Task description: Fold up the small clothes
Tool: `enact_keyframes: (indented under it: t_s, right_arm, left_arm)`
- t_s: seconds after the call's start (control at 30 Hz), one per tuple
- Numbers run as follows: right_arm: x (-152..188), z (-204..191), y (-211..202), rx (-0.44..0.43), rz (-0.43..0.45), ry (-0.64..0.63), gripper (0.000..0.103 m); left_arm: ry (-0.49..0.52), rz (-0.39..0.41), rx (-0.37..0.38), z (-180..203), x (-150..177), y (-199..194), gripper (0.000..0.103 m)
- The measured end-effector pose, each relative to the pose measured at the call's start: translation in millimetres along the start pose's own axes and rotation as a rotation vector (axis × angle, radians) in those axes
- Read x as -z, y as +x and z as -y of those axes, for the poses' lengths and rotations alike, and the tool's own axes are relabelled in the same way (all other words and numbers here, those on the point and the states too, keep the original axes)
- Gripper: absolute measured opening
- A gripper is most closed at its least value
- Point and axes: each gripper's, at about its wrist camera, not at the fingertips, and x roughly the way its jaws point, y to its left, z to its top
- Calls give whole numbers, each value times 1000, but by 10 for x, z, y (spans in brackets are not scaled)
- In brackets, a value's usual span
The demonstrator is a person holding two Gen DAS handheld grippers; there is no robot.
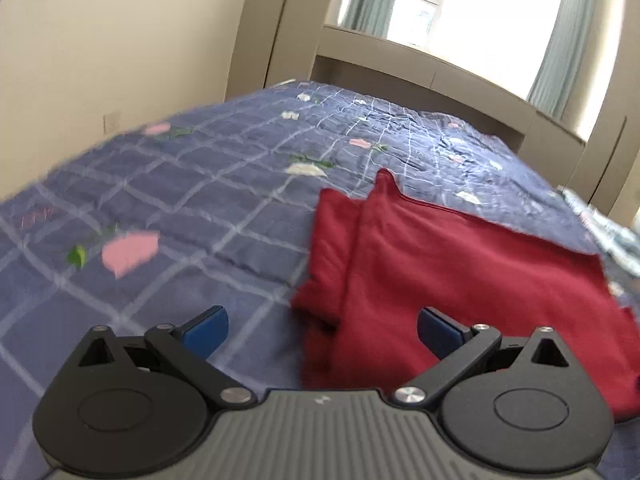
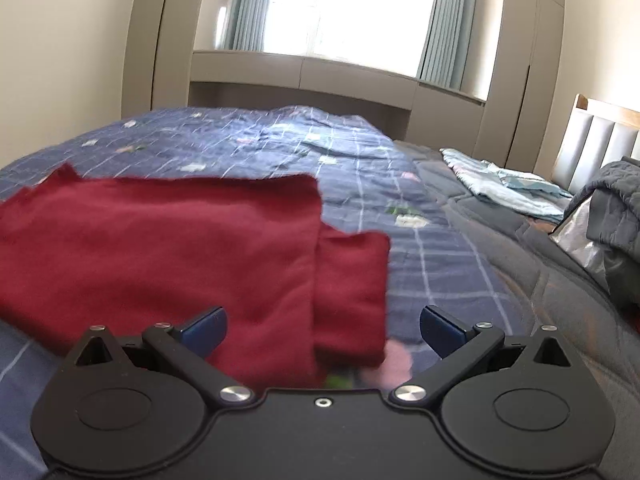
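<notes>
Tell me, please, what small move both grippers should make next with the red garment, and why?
Probably lower both and close on the near edge of the red garment. The left gripper and the right gripper are both open, holding nothing, each above a near corner. The garment lies flat on the blue quilt, folded only along its sides.

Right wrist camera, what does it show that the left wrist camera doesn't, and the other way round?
Only the right wrist view shows the padded headboard, a dark grey garment heaped near it, and the grey blanket along the bed's far side. Only the left wrist view shows the big pink flower print on the quilt and a wall socket. Both show the red garment lying folded on the blue checked quilt, a pale blue patterned cloth, the window with curtains, and an open gripper: left gripper, right gripper.
</notes>
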Motion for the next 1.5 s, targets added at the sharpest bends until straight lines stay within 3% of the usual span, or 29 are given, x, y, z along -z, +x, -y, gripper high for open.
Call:
enact_keyframes:
  t_s: [0.07, 0.13, 0.23, 0.4, 0.53, 0.73, 0.83, 1.0, 1.5]
  right_arm:
    - [95, -45, 53, 16, -43, -13, 102]
    - [134, -47, 43, 16, -34, -2, 102]
    - [145, -67, 35, 27, -26, -15, 102]
    - [109, -212, -164, 73, 66, -60, 102]
    - [-109, -488, -239, -9, 146, -88, 102]
    - [-519, -1071, 67, -104, 216, -191, 102]
    - [-578, -1283, 172, -165, 197, -279, 102]
    - [-368, -1426, 351, -128, 131, -328, 102]
    - [-220, -1468, 331, -103, 171, -336, 102]
  left_arm:
    - [-49, -29, 22, -2, 76, -25, 103]
    - [-73, -29, 27, 3, 202, -23, 103]
    - [17, 39, -17, 92, 381, -58, 103]
    - [37, 30, -31, 125, 385, -42, 103]
    - [46, 36, -35, 138, 411, -46, 103]
    - [44, 38, -31, 133, 419, -43, 103]
    - [29, 42, -18, 99, 416, -49, 103]
    - [27, 44, -15, 88, 420, -50, 103]
    - [37, 42, -21, 94, 415, -39, 103]
